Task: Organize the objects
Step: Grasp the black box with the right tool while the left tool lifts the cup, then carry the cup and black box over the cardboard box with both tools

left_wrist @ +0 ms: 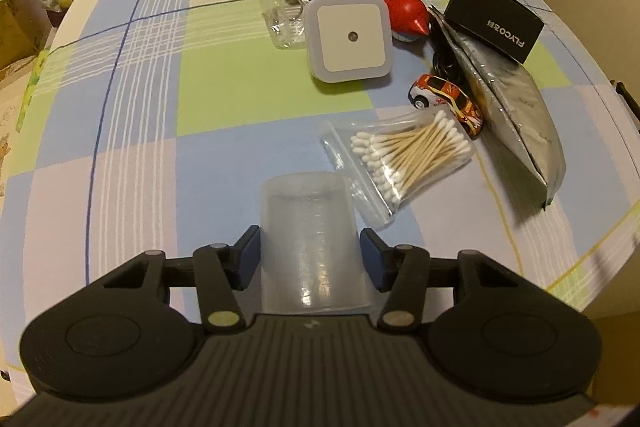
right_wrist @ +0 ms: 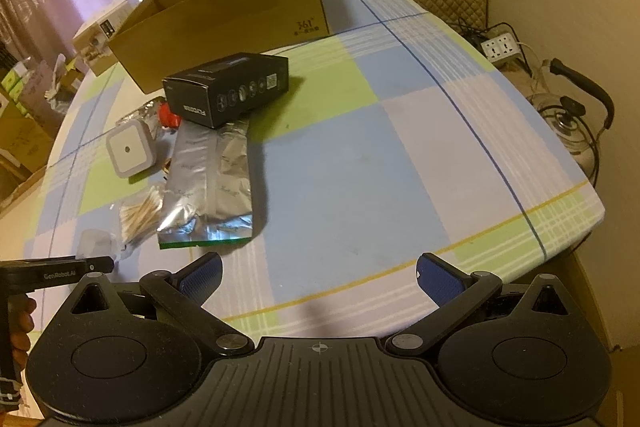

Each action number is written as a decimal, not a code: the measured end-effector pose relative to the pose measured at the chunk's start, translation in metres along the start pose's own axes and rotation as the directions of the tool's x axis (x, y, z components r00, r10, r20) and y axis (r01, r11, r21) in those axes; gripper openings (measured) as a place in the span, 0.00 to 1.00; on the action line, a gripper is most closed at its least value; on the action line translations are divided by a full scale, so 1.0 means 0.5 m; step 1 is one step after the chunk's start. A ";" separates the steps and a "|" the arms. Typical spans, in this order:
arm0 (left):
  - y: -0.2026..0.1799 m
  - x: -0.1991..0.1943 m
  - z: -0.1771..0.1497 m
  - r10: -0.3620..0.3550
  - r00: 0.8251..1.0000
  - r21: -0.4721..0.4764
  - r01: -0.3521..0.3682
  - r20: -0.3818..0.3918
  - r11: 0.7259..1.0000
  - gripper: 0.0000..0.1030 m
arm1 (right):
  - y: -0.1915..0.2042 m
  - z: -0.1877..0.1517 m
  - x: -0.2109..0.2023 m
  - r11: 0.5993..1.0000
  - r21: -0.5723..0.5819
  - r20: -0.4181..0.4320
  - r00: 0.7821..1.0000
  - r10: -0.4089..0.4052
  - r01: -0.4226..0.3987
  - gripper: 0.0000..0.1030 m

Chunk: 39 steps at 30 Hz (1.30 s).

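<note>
A translucent plastic cup (left_wrist: 310, 243) stands on the checked tablecloth (left_wrist: 200, 155), and my left gripper (left_wrist: 309, 251) has a blue pad against each of its sides. A bag of cotton swabs (left_wrist: 408, 155) lies just right of the cup. Behind it are a toy car (left_wrist: 448, 99), a white square night light (left_wrist: 348, 39), a glass jar (left_wrist: 288, 15), a red bulb (left_wrist: 404, 17), a silver foil pouch (left_wrist: 516, 115) and a black box (left_wrist: 492, 19). My right gripper (right_wrist: 320, 275) is open over bare cloth, with the foil pouch (right_wrist: 208, 187) ahead to its left.
An open cardboard box (right_wrist: 224, 27) stands at the back of the table, with cartons behind it. A black cable (left_wrist: 442, 55) lies by the pouch. The table's right edge (right_wrist: 592, 211) drops to a kettle and a power strip. A hand (right_wrist: 22, 315) holds the left gripper's handle.
</note>
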<state>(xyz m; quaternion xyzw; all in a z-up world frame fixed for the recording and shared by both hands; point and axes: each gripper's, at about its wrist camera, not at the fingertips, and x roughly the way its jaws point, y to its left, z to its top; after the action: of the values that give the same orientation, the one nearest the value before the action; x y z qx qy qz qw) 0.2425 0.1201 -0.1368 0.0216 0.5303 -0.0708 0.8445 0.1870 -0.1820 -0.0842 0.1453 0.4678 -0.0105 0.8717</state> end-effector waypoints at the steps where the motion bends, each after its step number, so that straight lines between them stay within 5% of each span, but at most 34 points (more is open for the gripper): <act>1: 0.002 -0.003 -0.001 -0.001 1.000 -0.003 0.001 0.004 1.000 0.47 | 0.001 0.002 0.000 1.000 0.007 0.010 1.000 0.014 -0.014 0.98; 9: 0.027 -0.054 0.000 0.015 0.998 -0.042 -0.012 0.058 0.999 0.47 | -0.013 0.052 0.009 0.967 0.146 0.095 0.976 0.197 -0.210 0.93; 12: 0.044 -0.076 0.003 0.032 0.996 -0.069 -0.027 0.081 0.997 0.47 | -0.029 0.088 0.036 0.913 0.254 0.127 0.947 0.296 -0.319 0.87; 18: 0.091 -0.109 0.002 0.093 0.990 -0.151 -0.077 0.104 0.986 0.47 | -0.063 0.158 0.128 0.737 0.475 0.206 0.875 0.437 -0.480 0.78; 24: 0.134 -0.130 0.002 0.160 0.983 -0.227 -0.135 0.094 0.964 0.47 | -0.089 0.204 0.226 0.618 0.599 0.236 0.850 0.471 -0.509 0.71; 29: 0.147 -0.130 0.019 0.196 0.977 -0.269 -0.167 0.087 0.949 0.47 | -0.104 0.222 0.301 0.563 0.667 0.219 0.851 0.477 -0.487 0.66; 34: 0.139 -0.118 0.039 0.209 0.975 -0.290 -0.181 0.069 0.940 0.47 | -0.110 0.232 0.358 0.484 0.724 0.222 0.831 0.511 -0.491 0.61; 36: 0.134 -0.115 0.048 0.212 0.975 -0.293 -0.184 0.065 0.938 0.47 | -0.110 0.240 0.372 0.480 0.729 0.214 0.829 0.517 -0.487 0.49; 39: 0.124 -0.109 0.065 0.211 0.975 -0.294 -0.185 0.062 0.938 0.47 | -0.106 0.260 0.369 0.525 0.694 0.196 0.831 0.521 -0.493 0.46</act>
<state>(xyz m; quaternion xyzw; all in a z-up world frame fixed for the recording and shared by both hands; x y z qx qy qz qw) 0.2571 0.1829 -0.0761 -0.0508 0.4904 0.0910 0.8652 0.3880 -0.2451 -0.1804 0.6041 0.3775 0.0635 0.6990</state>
